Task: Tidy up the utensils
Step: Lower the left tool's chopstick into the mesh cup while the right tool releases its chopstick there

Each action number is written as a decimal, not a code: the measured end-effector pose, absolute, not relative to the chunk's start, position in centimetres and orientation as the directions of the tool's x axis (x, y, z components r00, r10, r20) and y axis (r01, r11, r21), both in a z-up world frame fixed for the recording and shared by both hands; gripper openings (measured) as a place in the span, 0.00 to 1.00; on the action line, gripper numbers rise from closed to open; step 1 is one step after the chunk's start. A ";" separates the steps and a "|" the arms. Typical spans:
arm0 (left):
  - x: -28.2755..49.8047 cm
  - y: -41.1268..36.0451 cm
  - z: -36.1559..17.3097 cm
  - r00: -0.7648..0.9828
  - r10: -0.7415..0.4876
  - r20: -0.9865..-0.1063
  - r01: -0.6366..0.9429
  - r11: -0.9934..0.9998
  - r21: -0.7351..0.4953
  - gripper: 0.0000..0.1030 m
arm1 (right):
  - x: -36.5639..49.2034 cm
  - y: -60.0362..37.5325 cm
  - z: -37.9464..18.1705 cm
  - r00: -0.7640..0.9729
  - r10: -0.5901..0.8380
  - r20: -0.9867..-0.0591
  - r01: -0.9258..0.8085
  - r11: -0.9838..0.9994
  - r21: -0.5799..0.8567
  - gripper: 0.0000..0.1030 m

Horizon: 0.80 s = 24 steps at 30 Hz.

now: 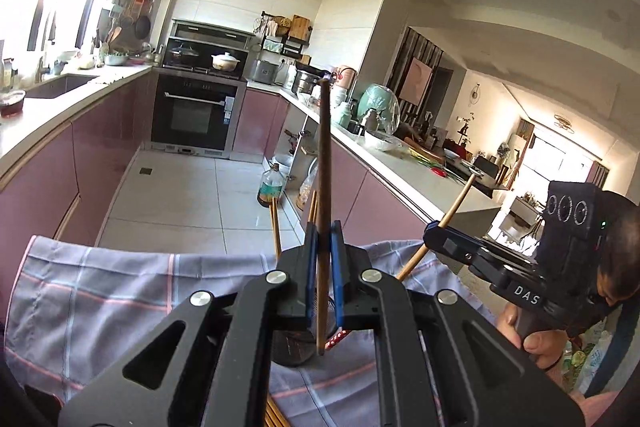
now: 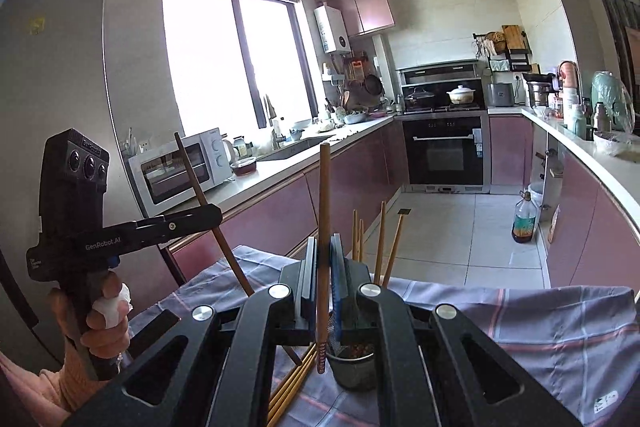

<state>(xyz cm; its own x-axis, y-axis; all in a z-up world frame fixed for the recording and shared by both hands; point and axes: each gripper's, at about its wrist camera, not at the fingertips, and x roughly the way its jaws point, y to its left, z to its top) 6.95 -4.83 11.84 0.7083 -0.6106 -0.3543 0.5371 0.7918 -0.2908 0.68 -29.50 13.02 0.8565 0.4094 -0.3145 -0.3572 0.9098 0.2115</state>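
In the left wrist view, the left gripper (image 1: 323,247) fills the bottom centre of the frame, and its jaws are closed on a dark chopstick (image 1: 323,163) that stands almost upright. At the right of the frame, the right gripper (image 1: 434,227) is closed on a light chopstick (image 1: 456,205) that leans to the upper right. In the right wrist view, this light chopstick stands upright in the centre, and under it, at the bottom centre, a metal holder (image 2: 354,367) stands on the checked cloth (image 2: 540,327) of the table. Four chopsticks (image 2: 380,239) already stand in it, and more loose chopsticks (image 2: 294,383) lie on the cloth beside it. I judge the task about half done: the two held sticks and the loose ones are still left.
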 end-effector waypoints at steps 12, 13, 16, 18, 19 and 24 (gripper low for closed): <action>9.2 -8.0 12.4 0.729 -0.568 -0.382 0.508 0.823 -0.253 0.07 | 3.6 -29.7 12.8 0.866 0.369 -0.337 -0.319 0.927 0.198 0.05; 9.5 -8.1 12.3 0.733 -0.559 -0.388 0.502 0.829 -0.246 0.07 | 3.7 -29.7 12.6 0.865 0.368 -0.341 -0.315 0.928 0.201 0.05; 10.1 -8.8 11.7 0.728 -0.549 -0.411 0.493 0.836 -0.241 0.07 | 4.2 -29.7 12.0 0.862 0.359 -0.358 -0.303 0.931 0.205 0.05; 10.5 -9.2 11.1 0.726 -0.543 -0.422 0.490 0.839 -0.236 0.07 | 4.6 -29.4 11.6 0.859 0.354 -0.370 -0.296 0.933 0.205 0.05; 10.8 -9.3 10.8 0.726 -0.538 -0.429 0.486 0.842 -0.234 0.07 | 4.8 -29.4 11.4 0.856 0.353 -0.378 -0.294 0.934 0.205 0.05; 12.1 -10.2 9.0 0.711 -0.512 -0.482 0.471 0.856 -0.214 0.07 | 5.9 -29.1 10.6 0.845 0.340 -0.413 -0.278 0.939 0.205 0.05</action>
<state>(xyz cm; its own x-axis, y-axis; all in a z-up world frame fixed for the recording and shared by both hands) 12.11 -10.24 9.04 0.7113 -0.5119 -0.4817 0.4707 0.8559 -0.2143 5.94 -29.08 10.57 0.8450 0.3401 -0.4128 -0.2776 0.9386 0.2050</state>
